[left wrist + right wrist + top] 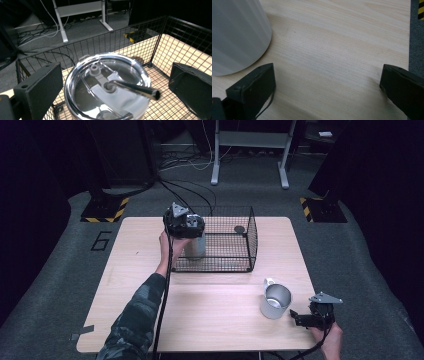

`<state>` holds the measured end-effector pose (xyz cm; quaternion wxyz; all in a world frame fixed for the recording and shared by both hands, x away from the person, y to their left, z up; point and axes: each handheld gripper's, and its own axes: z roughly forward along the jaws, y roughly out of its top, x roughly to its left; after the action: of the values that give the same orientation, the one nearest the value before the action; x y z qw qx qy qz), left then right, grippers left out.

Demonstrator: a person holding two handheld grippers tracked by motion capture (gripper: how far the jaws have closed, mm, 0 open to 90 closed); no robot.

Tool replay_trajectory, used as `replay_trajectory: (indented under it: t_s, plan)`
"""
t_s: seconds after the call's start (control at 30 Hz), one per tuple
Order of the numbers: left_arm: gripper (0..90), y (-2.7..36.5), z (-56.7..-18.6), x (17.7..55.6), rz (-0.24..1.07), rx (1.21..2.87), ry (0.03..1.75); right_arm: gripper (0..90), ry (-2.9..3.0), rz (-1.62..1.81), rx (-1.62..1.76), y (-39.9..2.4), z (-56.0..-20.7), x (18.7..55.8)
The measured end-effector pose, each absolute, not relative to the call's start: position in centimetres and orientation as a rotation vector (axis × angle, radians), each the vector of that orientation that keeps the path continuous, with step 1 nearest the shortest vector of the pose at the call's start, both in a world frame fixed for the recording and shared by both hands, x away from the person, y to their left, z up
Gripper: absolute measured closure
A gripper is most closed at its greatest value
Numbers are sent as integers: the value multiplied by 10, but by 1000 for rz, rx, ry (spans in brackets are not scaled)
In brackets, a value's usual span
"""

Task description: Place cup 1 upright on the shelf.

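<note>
High view: the left gripper (185, 224) hangs over the near left corner of a black wire basket (248, 237) on the wooden counter (215, 320); a steel tumbler (195, 247) stands inside the basket right under it. The right gripper (305, 319) sits low at the counter's near right edge, just beside an open metal cup (275, 301).
Left gripper view: looks down on the tumbler's clear lid (107, 87), with its grey slider and a dark straw (136, 88) leaning out of the lid's hole toward the right. The high view hides lid and straw behind the gripper.
Right gripper view: bare counter wood between the jaws, with the grey wall of the cup (237, 35) at upper left.
Left fingers (41, 85): wide apart, one on each side of the lid; no contact with it is visible.
Right fingers (254, 86): wide apart, holding nothing; the cup stands just beyond the left one.
Basket: a small dark round thing (239, 229) lies at its far right.
</note>
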<state>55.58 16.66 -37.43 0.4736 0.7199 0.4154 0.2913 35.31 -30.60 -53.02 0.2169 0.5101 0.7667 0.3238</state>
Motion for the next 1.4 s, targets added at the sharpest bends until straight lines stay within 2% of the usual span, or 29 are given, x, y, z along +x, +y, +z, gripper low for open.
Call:
replay_trajectory:
  t_s: [0.3, 0.67, 1.13, 1.4]
  plan:
    - [0, 166, -358, 544, 718, 1776, 968, 0, 2122, 897, 1414, -306, -530, 353]
    - [0, 173, -343, 511, 659, 1791, 883, 0, 2123, 898, 1409, -306, -530, 353]
    - [1, 189, -351, 467, 638, 1868, 805, 0, 2126, 897, 1410, -307, -530, 353]
    - [1, 196, -371, 440, 626, 1914, 789, 0, 2126, 898, 1409, -307, -530, 353]
